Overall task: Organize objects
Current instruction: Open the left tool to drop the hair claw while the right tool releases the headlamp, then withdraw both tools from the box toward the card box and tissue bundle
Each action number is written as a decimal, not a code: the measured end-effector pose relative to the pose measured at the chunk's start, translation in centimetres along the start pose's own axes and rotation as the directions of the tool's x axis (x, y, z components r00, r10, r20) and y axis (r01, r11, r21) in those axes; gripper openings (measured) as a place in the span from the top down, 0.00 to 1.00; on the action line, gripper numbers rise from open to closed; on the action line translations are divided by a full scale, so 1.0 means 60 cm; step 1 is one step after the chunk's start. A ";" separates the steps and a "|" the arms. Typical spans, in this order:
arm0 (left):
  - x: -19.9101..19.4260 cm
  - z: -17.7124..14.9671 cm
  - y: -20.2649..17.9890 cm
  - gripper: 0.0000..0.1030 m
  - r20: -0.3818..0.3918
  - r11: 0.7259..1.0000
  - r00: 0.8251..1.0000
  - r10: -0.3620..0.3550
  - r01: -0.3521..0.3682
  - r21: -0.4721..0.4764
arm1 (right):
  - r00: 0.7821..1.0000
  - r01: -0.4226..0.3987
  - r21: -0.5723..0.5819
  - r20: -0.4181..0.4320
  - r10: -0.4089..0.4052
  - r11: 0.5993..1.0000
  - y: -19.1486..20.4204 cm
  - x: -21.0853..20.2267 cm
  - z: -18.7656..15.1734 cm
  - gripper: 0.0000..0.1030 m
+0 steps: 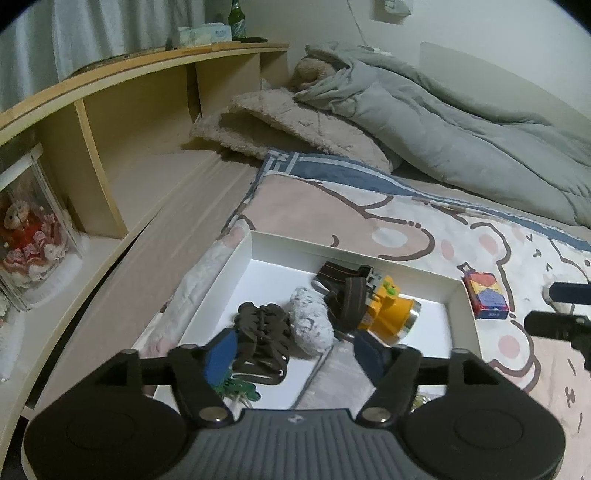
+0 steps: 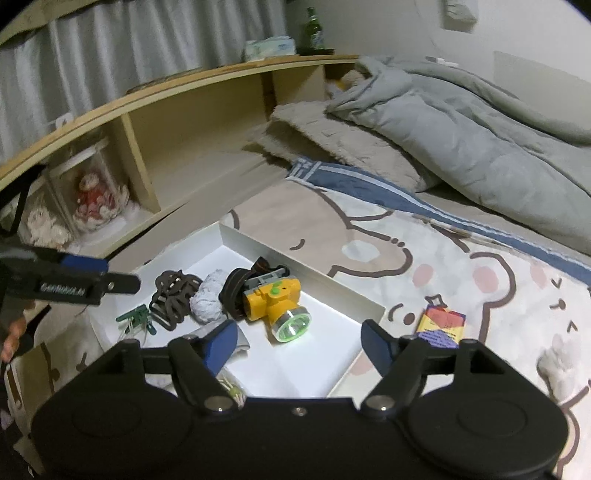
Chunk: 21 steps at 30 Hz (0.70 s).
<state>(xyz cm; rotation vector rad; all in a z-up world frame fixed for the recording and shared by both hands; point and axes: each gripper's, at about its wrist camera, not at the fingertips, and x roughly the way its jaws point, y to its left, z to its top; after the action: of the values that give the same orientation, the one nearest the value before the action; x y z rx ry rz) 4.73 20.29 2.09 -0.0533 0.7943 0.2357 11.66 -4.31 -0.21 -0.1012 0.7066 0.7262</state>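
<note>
Both your grippers wide, empty. Card box outside tray, just ahead-right of right gripper, long axis pointing away; right nearer.

One white tray, one headlamp, one card box, one bottle.

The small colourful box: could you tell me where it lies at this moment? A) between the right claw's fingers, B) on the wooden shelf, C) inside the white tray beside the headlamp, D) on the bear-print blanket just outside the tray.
D: the small colourful box rests on the bear-print blanket, just beyond the white tray wall, apart from the headlamp inside.
</note>
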 end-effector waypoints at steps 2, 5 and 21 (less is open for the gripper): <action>-0.003 -0.003 -0.005 0.21 0.002 1.000 1.000 0.005 -0.005 0.008 | 1.000 0.007 0.016 0.002 -0.008 1.000 -0.008 -0.005 -0.004 0.24; -0.008 -0.005 -0.009 0.12 0.003 1.000 1.000 0.006 -0.006 0.005 | 1.000 0.021 0.037 0.003 -0.021 0.999 -0.019 -0.011 -0.011 0.21; -0.021 -0.012 -0.043 0.00 0.017 0.999 1.000 0.007 -0.008 0.038 | 0.997 0.083 0.059 -0.010 -0.083 0.995 -0.047 -0.023 -0.032 0.00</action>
<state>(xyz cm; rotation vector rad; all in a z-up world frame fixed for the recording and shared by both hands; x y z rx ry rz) 3.97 17.44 2.39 -0.0122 0.7817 0.2278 11.67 -7.81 -1.23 -0.0788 0.7268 0.6253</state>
